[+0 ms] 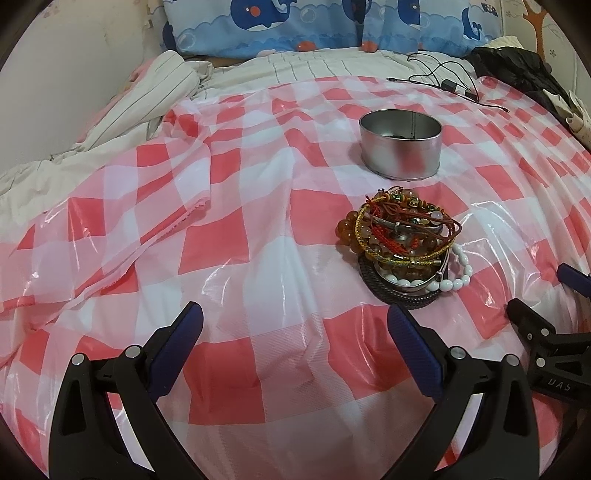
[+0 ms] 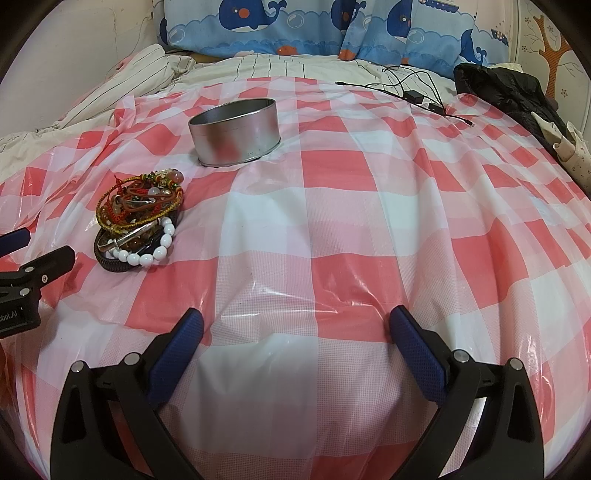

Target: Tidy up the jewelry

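A heap of bracelets (image 1: 400,243) (image 2: 138,225) lies on the red-and-white checked plastic cloth (image 1: 240,236) (image 2: 332,221): amber beads, white beads, woven cords, a dark band underneath. Behind it stands a round silver tin (image 1: 400,144) (image 2: 236,133), its top open; something dark lies inside in the left wrist view. My left gripper (image 1: 295,321) is open, just short of the heap and to its left. My right gripper (image 2: 295,325) is open over bare cloth, right of the heap. Each gripper's tips show at the edge of the other's view: the right gripper (image 1: 543,295), the left gripper (image 2: 33,247).
The cloth covers a bed with a striped quilt (image 1: 147,96) bunched at the left. Whale-print pillows (image 1: 332,26) (image 2: 314,29) line the back. Black cables with a small adapter (image 1: 447,83) (image 2: 417,94) and a dark garment (image 1: 517,70) (image 2: 506,92) lie at the back right.
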### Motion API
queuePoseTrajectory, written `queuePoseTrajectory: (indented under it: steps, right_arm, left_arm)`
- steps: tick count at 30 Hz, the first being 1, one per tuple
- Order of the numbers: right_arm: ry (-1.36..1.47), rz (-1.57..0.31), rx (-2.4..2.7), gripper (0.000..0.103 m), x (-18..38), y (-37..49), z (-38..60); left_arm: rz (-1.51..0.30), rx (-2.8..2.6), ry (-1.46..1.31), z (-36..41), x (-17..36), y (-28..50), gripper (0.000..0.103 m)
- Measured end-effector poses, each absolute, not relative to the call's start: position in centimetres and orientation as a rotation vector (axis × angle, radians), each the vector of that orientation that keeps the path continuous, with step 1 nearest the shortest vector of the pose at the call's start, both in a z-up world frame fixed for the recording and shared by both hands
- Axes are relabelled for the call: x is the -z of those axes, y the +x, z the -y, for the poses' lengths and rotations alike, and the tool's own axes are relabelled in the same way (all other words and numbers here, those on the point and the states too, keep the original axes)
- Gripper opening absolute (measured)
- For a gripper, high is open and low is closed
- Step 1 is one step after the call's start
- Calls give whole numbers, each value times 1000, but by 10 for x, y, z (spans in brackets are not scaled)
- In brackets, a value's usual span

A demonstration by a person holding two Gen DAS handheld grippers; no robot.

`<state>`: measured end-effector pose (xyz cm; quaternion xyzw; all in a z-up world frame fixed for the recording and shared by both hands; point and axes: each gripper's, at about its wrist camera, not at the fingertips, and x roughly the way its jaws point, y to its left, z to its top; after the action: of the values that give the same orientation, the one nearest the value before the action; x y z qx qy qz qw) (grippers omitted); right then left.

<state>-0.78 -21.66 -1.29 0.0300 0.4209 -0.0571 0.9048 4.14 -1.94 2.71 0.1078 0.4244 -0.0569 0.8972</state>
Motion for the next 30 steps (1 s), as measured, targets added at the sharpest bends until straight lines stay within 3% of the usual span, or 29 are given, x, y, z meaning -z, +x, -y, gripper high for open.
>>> queuePoseTrajectory:
  steps: [15,23,27,30]
  right_arm:
    - [66,-859,93,96,11,-9,214]
    - [124,-742,-89,96,-17,-10,205]
    - [22,-696,-208,95,-34,6,177]
    - [-59,-678,-296,84,-40,19,154]
  left_arm:
    - [-916,108,200,15,-20,47,96]
    - [-928,55,41,-15,-21,54,96]
    - [-922,29,-81,-34,-24,58,96]
    - [-921,15,-118,-40,-24,59,96]
